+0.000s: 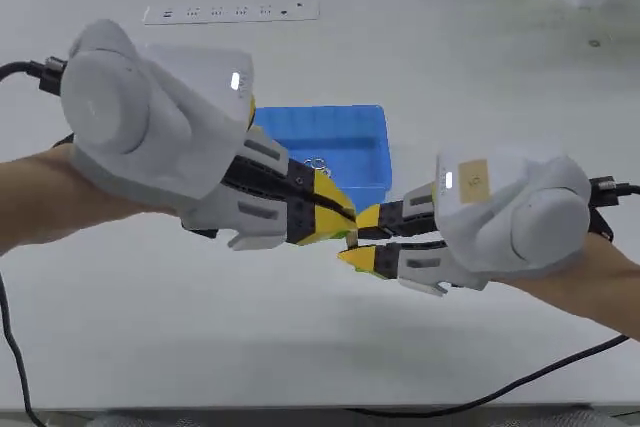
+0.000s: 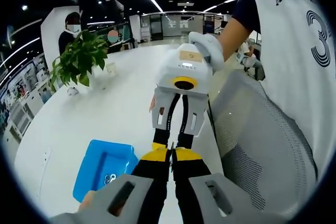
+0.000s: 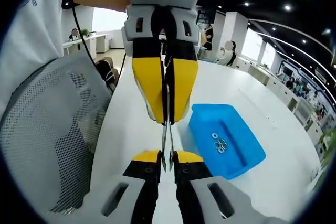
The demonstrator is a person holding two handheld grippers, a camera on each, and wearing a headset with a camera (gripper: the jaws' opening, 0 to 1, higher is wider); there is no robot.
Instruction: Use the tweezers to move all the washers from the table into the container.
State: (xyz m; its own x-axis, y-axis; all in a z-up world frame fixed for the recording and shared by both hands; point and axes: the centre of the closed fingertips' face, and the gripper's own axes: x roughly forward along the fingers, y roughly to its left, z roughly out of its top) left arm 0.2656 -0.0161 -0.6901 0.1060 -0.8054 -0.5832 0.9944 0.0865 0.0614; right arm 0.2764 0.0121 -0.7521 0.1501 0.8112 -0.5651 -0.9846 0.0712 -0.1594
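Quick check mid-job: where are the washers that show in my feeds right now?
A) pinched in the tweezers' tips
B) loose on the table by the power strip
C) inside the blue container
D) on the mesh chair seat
C: the washers lie clustered on the floor of the blue container.

1. Power strip – white, long, lying flat, far side in the head view.
2. Potted plant – green leaves, white pot; its leaves also show in the top right corner of the head view.
3. Mesh chair – grey, see-through back, close beside the person.
4. Black cable – trails along the near edge.
5. Ceiling lights – strips and spots on a dark ceiling.
6. White jersey – dark numeral 3, dark sleeve.
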